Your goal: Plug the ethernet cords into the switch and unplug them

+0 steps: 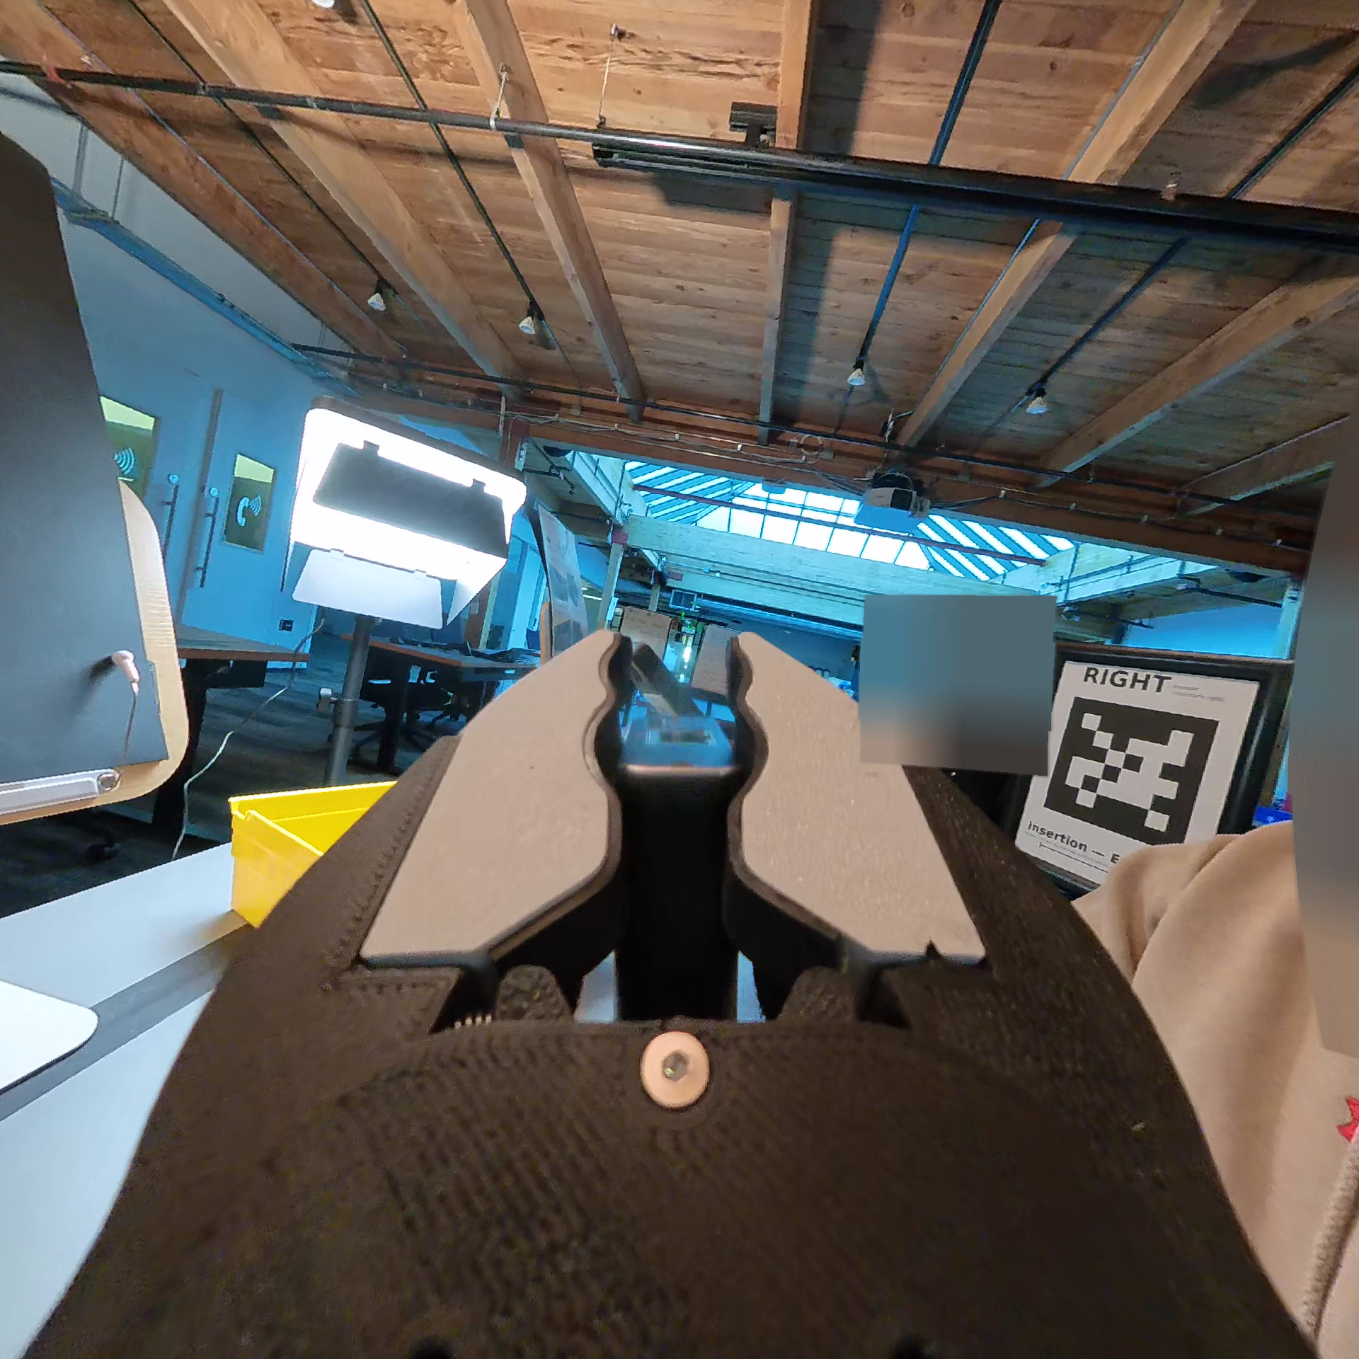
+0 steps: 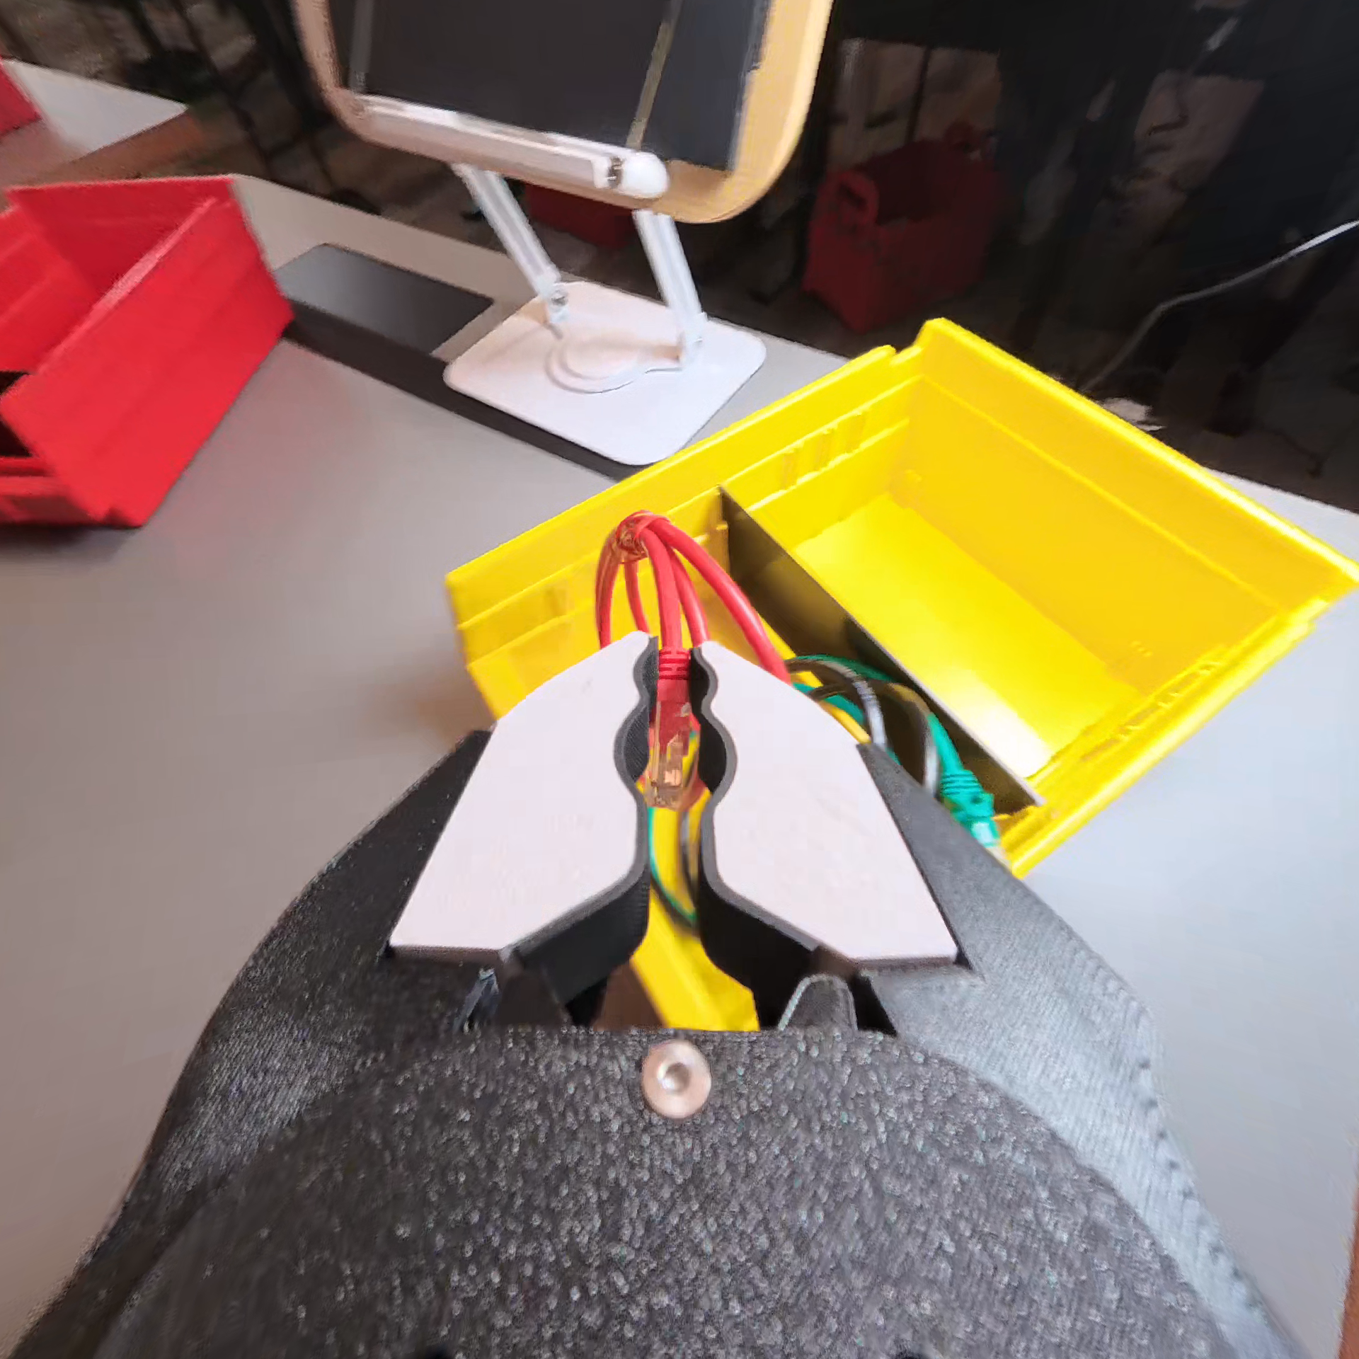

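In the left wrist view my left gripper point(image 1: 680, 647) points up toward the ceiling and is shut on a black box-shaped device, the switch point(image 1: 676, 846). A shiny port-like end of it shows between the fingers. In the right wrist view my right gripper point(image 2: 673, 651) is shut on the red ethernet cord's plug point(image 2: 668, 743). The clear tip of the plug points back toward the camera. The red cord point(image 2: 662, 573) loops up above the fingertips. Green point(image 2: 963, 790) and black point(image 2: 875, 706) cords lie in the near compartment of the yellow bin point(image 2: 1103, 456).
A black divider point(image 2: 794, 581) splits the yellow bin. A red bin point(image 2: 147, 331) stands at the left and a white tablet stand point(image 2: 610, 375) behind. The left wrist view shows the yellow bin's corner point(image 1: 294, 831), a studio light point(image 1: 404, 515), a marker sign point(image 1: 1132, 765) and a beige sleeve point(image 1: 1213, 993). About 40 centimetres separates my left fingertips from my right.
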